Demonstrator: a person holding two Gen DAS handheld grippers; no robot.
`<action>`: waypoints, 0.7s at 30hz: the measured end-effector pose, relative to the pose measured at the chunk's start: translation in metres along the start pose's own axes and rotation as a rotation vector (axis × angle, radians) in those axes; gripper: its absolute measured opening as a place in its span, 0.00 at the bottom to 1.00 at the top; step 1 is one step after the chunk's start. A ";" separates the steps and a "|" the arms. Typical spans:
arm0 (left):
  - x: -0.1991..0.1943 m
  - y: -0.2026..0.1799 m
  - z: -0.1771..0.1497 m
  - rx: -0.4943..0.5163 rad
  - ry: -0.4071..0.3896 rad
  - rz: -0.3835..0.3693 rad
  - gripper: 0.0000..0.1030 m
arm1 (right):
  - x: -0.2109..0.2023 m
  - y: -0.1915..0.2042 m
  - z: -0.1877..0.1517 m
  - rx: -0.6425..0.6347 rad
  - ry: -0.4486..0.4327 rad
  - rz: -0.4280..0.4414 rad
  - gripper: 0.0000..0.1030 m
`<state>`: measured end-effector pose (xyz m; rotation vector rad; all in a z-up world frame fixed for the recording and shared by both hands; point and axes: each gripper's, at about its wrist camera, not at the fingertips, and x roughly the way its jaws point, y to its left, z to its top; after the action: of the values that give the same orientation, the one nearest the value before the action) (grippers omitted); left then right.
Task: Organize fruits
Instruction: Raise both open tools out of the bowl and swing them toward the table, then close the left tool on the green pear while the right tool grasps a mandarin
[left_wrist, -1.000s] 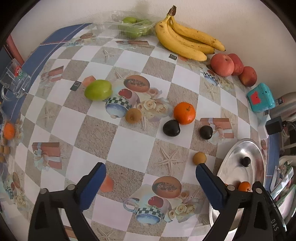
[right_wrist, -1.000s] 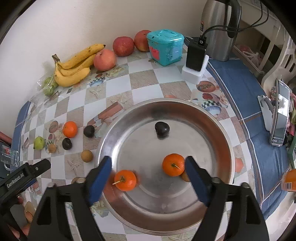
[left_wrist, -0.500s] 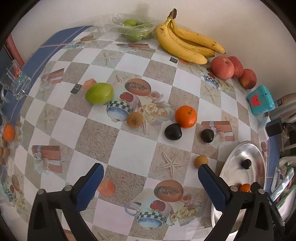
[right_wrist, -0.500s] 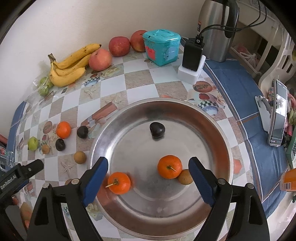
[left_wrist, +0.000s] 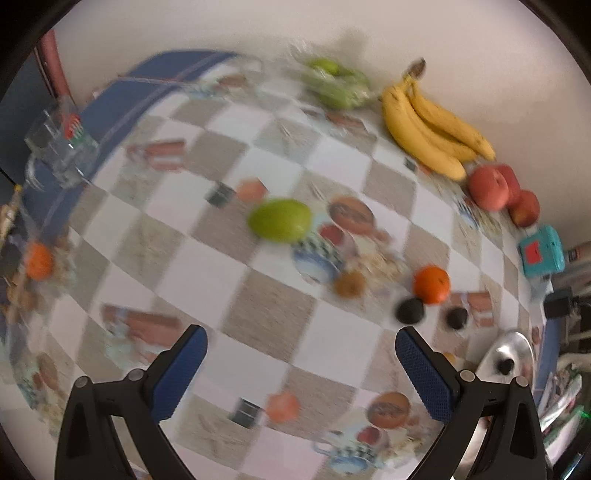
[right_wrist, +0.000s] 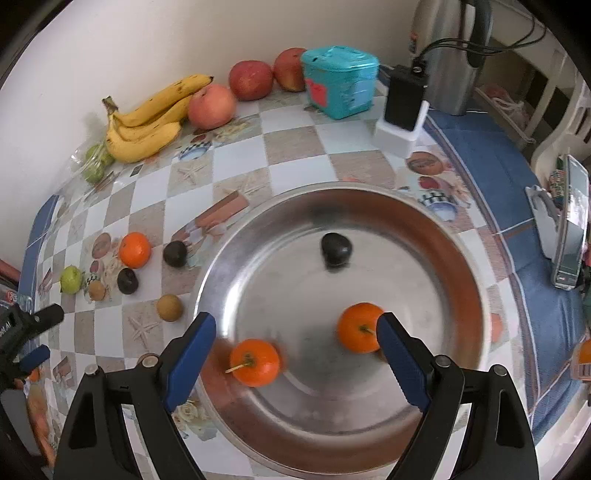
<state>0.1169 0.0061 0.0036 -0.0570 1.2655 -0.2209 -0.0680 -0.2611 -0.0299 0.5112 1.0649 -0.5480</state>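
We see the right claw (right_wrist: 297, 332) spread wide and empty above the steel tray (right_wrist: 436, 236), which holds two oranges (right_wrist: 255, 362) and a dark fruit (right_wrist: 335, 249). Our left claw (left_wrist: 301, 345), equally wide and empty, hangs over the counter (left_wrist: 192, 269) near a green fruit (left_wrist: 279, 220), with bananas (left_wrist: 432, 127) at the wall edge.

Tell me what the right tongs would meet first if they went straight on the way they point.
Probably the bare floor of the round silver metal tray, between the two small orange mandarins. The open right tongs point steeply down at it; depth is unclear.
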 end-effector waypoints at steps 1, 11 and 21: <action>-0.003 0.004 0.003 0.000 -0.020 0.017 1.00 | 0.001 0.002 0.000 -0.003 0.001 0.004 0.86; -0.016 0.054 0.023 -0.058 -0.105 0.090 1.00 | -0.003 0.032 0.000 -0.047 -0.035 0.056 0.86; -0.019 0.063 0.034 -0.058 -0.150 0.060 1.00 | -0.004 0.061 0.002 -0.076 -0.073 0.116 0.86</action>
<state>0.1518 0.0685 0.0213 -0.0832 1.1225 -0.1255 -0.0285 -0.2154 -0.0178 0.4795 0.9764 -0.4198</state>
